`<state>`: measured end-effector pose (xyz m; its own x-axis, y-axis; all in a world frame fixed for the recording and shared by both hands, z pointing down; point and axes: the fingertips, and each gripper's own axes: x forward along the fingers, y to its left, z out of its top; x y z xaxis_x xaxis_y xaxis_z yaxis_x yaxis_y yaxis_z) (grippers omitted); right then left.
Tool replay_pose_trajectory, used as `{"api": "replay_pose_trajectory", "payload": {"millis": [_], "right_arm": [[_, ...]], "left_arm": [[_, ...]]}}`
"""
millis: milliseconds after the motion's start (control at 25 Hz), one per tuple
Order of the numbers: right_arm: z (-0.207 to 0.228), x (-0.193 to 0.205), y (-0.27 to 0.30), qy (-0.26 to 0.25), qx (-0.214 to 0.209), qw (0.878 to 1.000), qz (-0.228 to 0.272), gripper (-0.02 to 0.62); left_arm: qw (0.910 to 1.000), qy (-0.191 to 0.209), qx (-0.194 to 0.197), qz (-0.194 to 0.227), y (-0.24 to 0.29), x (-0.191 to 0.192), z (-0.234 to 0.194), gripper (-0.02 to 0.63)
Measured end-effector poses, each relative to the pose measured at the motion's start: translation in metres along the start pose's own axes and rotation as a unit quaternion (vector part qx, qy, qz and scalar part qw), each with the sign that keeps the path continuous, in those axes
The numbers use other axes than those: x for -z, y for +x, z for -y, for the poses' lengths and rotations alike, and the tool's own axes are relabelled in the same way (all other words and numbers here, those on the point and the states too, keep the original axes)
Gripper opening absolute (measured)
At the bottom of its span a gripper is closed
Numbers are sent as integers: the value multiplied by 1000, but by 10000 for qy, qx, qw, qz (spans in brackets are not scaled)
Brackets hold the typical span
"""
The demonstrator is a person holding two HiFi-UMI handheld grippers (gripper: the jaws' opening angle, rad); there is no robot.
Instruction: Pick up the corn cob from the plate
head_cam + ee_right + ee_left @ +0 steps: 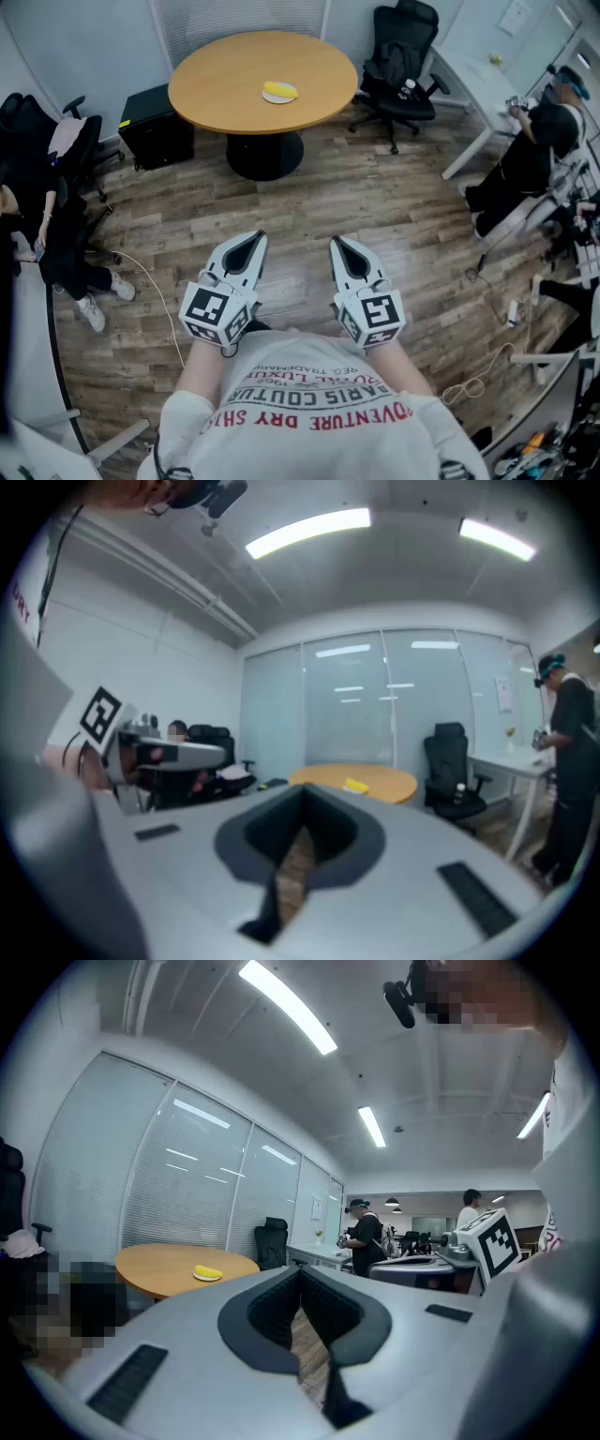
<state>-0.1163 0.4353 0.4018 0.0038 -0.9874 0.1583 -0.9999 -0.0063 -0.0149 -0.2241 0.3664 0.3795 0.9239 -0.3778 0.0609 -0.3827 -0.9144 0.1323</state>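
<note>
Corn cob (279, 90): it lies on its side on a small white plate (266, 98), out on the round wooden tabletop (216, 84) — across the floor from you, well apart from both grippers.
Left gripper (253, 242): jaws together at the tips, nothing between them, held low in front of your body.
Right gripper (339, 246): same story — jaws closed, empty, pointing toward the tabletop.
Weight: probably light; one gripper should manage it.
Stiffness: likely firm along its length, so it should take a steady squeeze without bending.
Surface: rounded and probably slick over the kernels, so it may roll on the plate or twist out of a tip-only pinch.
Where to take hold: across the middle of the cob, jaws spanning its short width, pads well down its sides.
Before that: you need to close the distance and spread the jaws wider than the cob.
</note>
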Motion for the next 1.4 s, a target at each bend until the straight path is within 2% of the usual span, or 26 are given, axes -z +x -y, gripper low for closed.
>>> {"api": "replay_pose_trajectory", "payload": {"millis": [560, 880, 1120, 1400], "right_arm": [[22, 5, -1, 267, 131, 9996, 12, 29], [39, 17, 4, 485, 270, 9983, -156, 29], [65, 19, 42, 570, 469, 9970, -234, 29], [99, 12, 119, 631, 638, 9953, -350, 29]], "left_arm": [[9999, 56, 126, -76, 21, 3, 7, 35], [9993, -17, 248, -288, 40, 13, 8, 35], [9988, 21, 325, -354, 73, 15, -17, 35], [9986, -99, 393, -332, 137, 6, -84, 35]]}}
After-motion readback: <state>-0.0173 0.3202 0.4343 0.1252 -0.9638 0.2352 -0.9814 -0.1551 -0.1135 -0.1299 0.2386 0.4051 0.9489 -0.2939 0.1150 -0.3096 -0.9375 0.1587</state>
